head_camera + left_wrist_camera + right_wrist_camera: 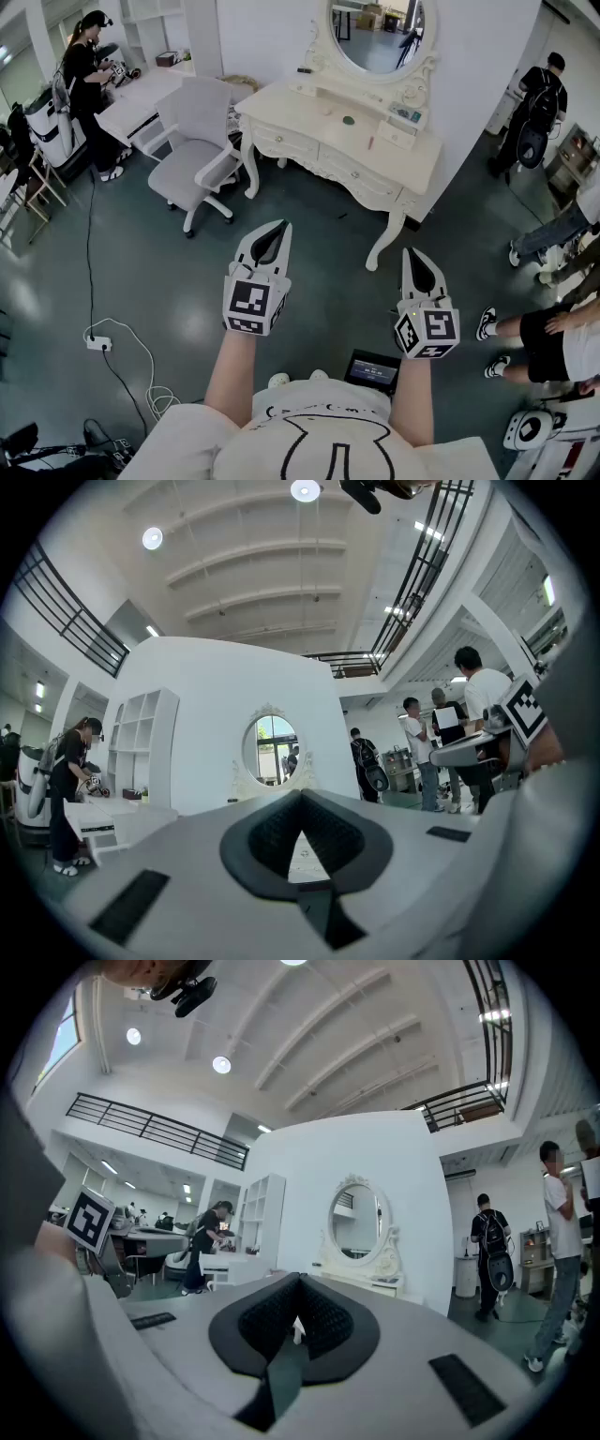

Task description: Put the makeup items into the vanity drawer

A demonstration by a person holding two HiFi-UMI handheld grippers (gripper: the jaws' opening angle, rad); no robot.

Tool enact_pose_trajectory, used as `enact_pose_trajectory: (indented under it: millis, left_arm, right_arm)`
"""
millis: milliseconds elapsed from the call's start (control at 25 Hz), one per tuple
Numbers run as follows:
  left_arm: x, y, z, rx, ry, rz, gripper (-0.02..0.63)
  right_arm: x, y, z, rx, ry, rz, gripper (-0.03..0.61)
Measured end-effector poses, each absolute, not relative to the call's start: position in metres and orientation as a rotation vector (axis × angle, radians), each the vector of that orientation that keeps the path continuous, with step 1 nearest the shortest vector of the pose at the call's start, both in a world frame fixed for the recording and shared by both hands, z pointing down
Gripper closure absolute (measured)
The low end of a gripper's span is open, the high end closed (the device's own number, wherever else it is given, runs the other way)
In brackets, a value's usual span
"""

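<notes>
A small green round piece (349, 119), a slim pinkish stick (371, 142) and a low box of small things (406, 114) seem to be the makeup items, though they are too small to identify for sure. They lie on the cream worktop (300, 105) of the vanity, the box at the foot of the oval mirror (380, 33) and the stick nearest the front edge. The vanity drawer (349, 172) below them looks pushed shut, and nothing shows that any item has gone into it. The person stands well apart from the vanity across bare floor. The left gripper (277, 231) and the right gripper (416, 257) are held level in front of the body, aimed towards the mirror. In each gripper view the ribbed fingers (267, 834) (258, 1321) meet at their tips. Only the background shows through the gap behind the tips, so both are closed and carry nothing. By this reading the task has not begun. The person has yet to walk up, pull the drawer open, lift each item in and probably close it. A grey swivel chair (192, 141) stands left of the vanity. Several people stand at the right edge, and another bends over a white desk (141, 98) at far left.
</notes>
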State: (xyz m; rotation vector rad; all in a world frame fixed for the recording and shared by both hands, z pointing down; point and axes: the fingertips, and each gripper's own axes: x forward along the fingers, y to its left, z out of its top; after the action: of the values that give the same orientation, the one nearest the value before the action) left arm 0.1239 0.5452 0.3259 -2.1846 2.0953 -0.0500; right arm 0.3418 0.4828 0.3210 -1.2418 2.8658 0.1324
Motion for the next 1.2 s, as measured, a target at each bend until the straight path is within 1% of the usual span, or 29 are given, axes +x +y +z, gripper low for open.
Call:
enact_pose_trajectory:
  millis: [320,560,880,1200]
  left_arm:
    - [0.150,0.517,0.336,-2.172,2.136,-0.054,0.588]
    - [0.148,0.495,0.338,-2.153,2.153,-0.065,0.587]
    - [0.120,0.432,0.340,-2.167,2.132,-0.075,0.586]
    - [0.060,0.343,0.334,-2.221,2.066,-0.071,0.587]
  right_arm:
    - [0.366,0.448,0.329,-1.219,2.876,0.106,0.561]
    - [0.365,0.419,0.335,-1.196,2.888,0.066,0.561]
    - [0.338,0.362,0.339,-1.190,2.890,0.063,0.560]
    - [0.285,0.282,0.334,-1.286,2.845,0.051,0.560]
